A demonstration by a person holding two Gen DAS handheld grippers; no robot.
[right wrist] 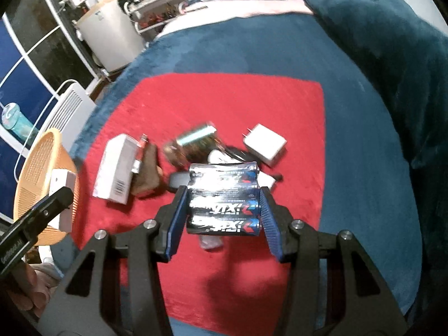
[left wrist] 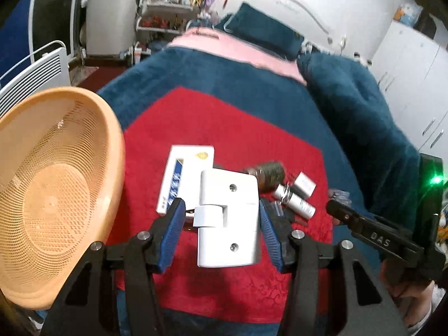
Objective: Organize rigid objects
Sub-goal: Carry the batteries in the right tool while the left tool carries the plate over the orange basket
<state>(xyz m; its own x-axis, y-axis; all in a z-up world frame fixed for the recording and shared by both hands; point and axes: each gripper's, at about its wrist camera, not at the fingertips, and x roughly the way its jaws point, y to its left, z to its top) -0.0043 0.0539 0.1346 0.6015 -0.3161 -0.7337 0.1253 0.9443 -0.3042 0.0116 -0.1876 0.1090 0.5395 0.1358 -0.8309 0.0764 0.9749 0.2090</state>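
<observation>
My left gripper (left wrist: pixel 222 224) is shut on a white plastic hinge (left wrist: pixel 228 221) and holds it above the red cloth (left wrist: pixel 224 128), just right of the orange mesh basket (left wrist: pixel 53 190). My right gripper (right wrist: pixel 224 215) is shut on a shrink-wrapped pack of black batteries (right wrist: pixel 224 198) above the cloth (right wrist: pixel 224 98). On the cloth lie a white box (left wrist: pixel 186 176), a brown jar (left wrist: pixel 268 175) and silver cylinders (left wrist: pixel 296 201). The right wrist view shows the white box (right wrist: pixel 116 168), the jar (right wrist: pixel 193 144), a white charger (right wrist: pixel 264 142), a brown object (right wrist: pixel 147 172) and the basket (right wrist: pixel 42 184).
The red cloth lies on a blue blanket (left wrist: pixel 252 75) covering a bed, with a pink sheet (left wrist: pixel 232 47) and a dark pillow (left wrist: pixel 263 30) at the far end. A white radiator (left wrist: pixel 36 70) and shelves (left wrist: pixel 165 16) stand to the left.
</observation>
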